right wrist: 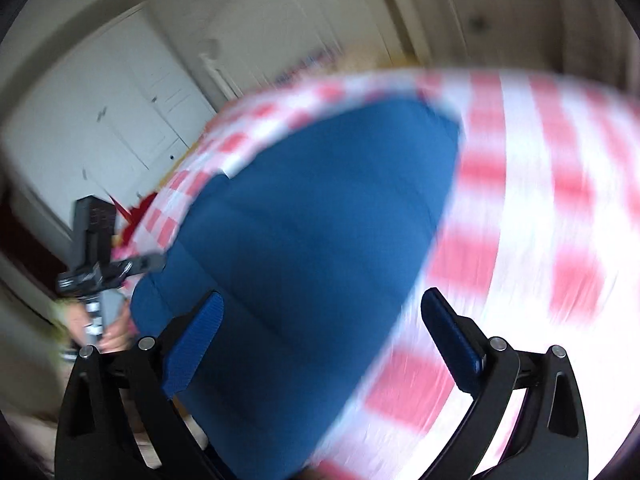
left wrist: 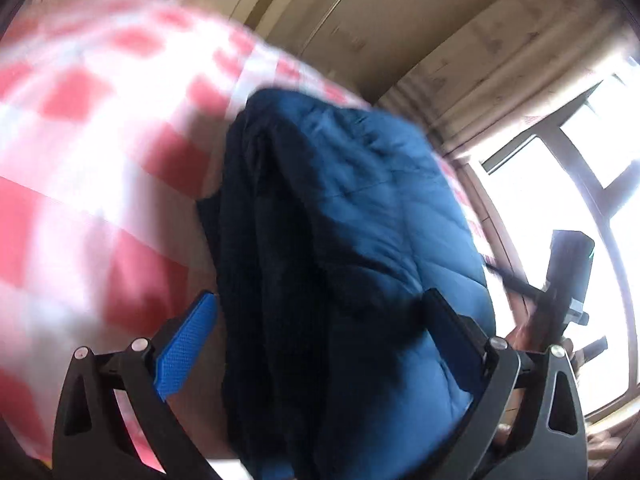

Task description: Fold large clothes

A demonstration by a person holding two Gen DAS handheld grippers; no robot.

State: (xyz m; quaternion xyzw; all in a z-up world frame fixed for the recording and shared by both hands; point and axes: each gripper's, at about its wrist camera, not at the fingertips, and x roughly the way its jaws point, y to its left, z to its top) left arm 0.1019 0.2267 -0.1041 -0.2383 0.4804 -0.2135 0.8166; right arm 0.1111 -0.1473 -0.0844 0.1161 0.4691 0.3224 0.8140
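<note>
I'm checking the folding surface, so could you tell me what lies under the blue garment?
The blue garment lies on a red-and-white checked cloth, which shows around its edges. Whatever is beneath the cloth, and the part directly under the garment, is covered.

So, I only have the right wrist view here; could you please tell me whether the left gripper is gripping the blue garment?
Observer: No, the left gripper stands open; the blue garment shows between its fingers, and neither pad presses on it.
Operator: Thank you. Does the garment look all blue from there?
Observer: No, in the left wrist view a dark navy layer covers its left side.
</note>
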